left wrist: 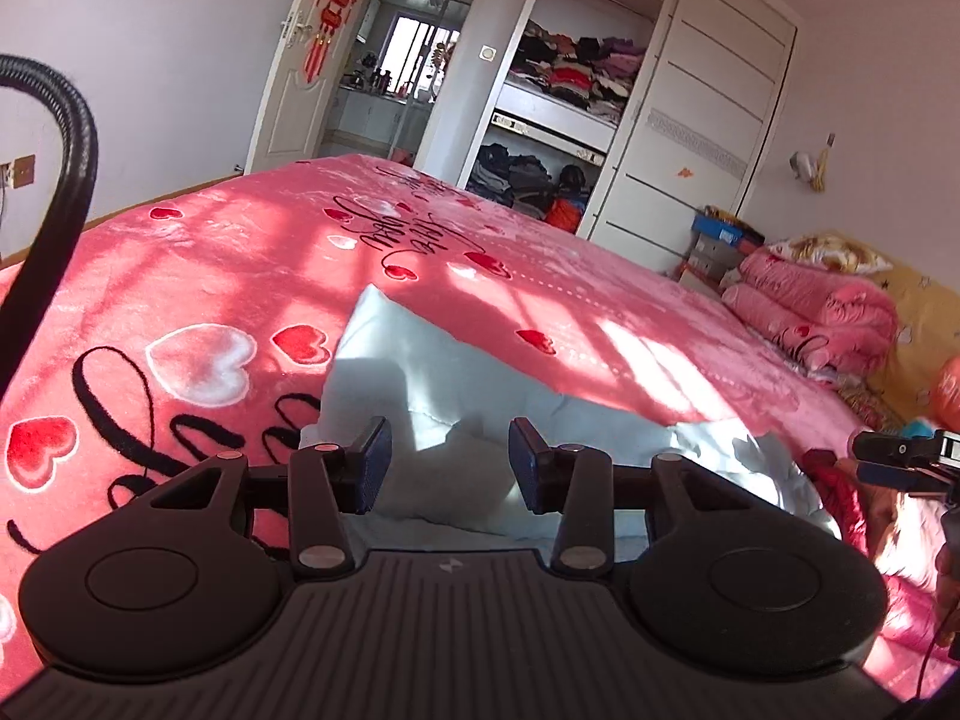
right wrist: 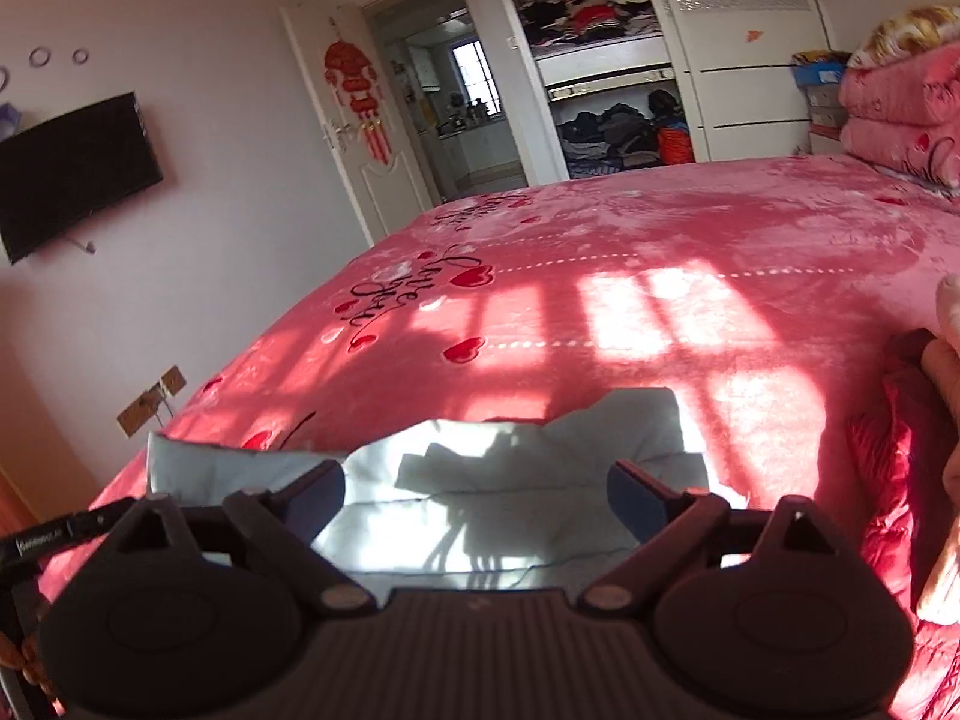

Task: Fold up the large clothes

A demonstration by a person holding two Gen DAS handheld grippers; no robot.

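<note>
Left wrist view is filled mostly by the bed's pink heart-print blanket (left wrist: 240, 276), spread flat as the folding surface. At twelve o'clock stands an open wardrobe (left wrist: 570, 78) with stacked clothes, probably where folded pieces go. At three o'clock a pile of rolled pink quilts (left wrist: 822, 312) sits clear of the working area.

On the blanket at six o'clock lies the pale blue garment (left wrist: 432, 384), padded by the look of its stitching, one corner pointing toward eleven o'clock, its right part bunched. It seems partly folded and laid down.

A red garment (right wrist: 882, 468) waits at four o'clock in the right wrist view, likely next in line.

The left gripper (left wrist: 450, 465) hangs just above the blue garment with jaws moderately apart and nothing between the pads. The right gripper (right wrist: 477, 501) has its jaws spread wide over the same garment, also empty, which suggests both have let the cloth go.
</note>
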